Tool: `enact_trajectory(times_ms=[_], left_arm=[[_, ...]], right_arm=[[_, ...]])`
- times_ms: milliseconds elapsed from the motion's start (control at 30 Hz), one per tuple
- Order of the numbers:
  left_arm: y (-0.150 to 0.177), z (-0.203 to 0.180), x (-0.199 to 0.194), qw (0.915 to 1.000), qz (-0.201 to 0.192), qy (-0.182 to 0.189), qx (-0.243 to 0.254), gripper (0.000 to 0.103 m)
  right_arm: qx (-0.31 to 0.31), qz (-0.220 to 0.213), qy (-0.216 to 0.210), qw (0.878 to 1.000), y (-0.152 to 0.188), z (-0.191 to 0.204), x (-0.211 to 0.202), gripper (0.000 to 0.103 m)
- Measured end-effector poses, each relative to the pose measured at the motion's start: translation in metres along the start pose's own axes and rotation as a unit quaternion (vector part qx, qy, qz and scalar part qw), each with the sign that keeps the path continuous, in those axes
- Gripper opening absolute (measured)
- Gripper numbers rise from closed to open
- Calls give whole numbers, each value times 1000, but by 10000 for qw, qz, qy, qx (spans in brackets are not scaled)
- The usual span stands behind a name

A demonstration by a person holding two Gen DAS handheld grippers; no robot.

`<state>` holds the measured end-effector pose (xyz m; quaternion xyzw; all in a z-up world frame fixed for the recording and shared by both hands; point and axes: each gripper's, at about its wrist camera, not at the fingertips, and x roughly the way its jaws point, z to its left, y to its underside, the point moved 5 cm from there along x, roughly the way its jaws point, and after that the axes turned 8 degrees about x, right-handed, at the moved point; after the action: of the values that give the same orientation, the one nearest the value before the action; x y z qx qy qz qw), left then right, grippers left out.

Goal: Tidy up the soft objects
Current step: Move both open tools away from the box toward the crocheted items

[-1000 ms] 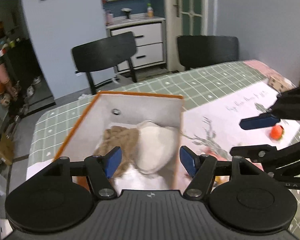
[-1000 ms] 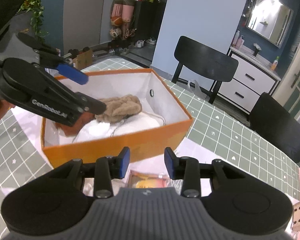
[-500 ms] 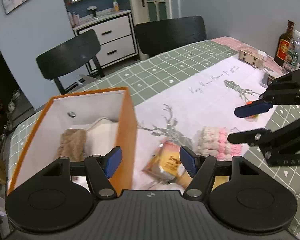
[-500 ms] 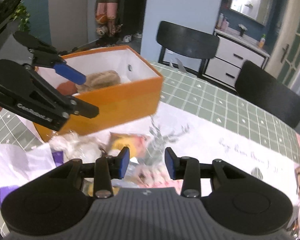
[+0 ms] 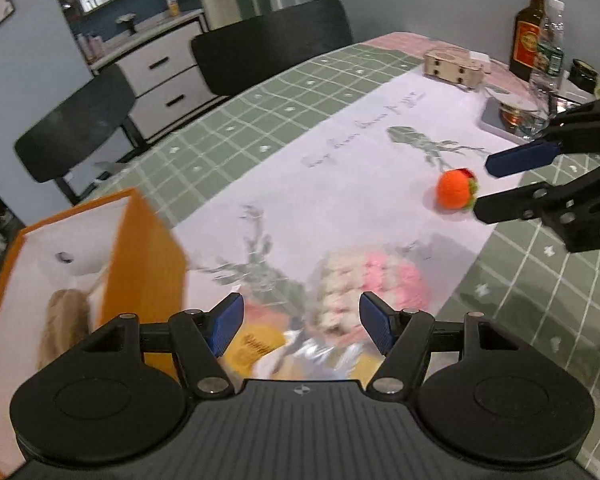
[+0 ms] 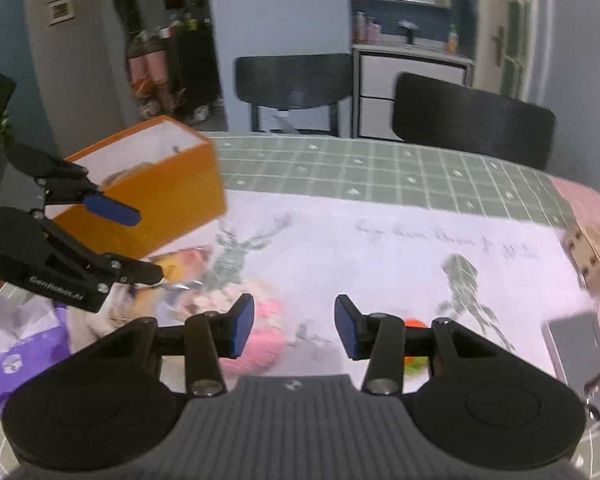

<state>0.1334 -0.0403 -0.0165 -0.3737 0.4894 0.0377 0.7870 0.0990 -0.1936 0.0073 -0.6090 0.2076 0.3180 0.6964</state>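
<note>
A: Grippers?

B: Left gripper [image 5: 301,320]: fingers standing wide apart, gripping nothing, hanging over the pink-and-cream plush [image 5: 374,280] and the yellow packet [image 5: 256,346]. Right gripper [image 6: 295,330]: fingers opening, nothing between them, hovering over the white cloth [image 6: 380,248].

A: Soft items?

B: Orange knitted ball [image 5: 456,189]: lying on the white cloth toward the bench's right edge, just beside the right gripper's fingertips. Plush: lying mid-bench, near the packet. Tan furry item [image 5: 62,328]: sitting inside the orange box [image 5: 144,264].

A: Box location?

B: Standing at the bench's [image 5: 260,120] left edge, open-topped.
</note>
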Motion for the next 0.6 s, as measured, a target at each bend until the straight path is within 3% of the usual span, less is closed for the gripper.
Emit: enact_trajectory(times_ms=[300,600], left_arm=[[-16,-47,33,9987,71,443,224,80],[-17,-60,62,9980,295,513,225,80]], right_arm=[[497,197,76,9985,18,-44,20,45],[834,-64,319,9960,18,-78,18,51]])
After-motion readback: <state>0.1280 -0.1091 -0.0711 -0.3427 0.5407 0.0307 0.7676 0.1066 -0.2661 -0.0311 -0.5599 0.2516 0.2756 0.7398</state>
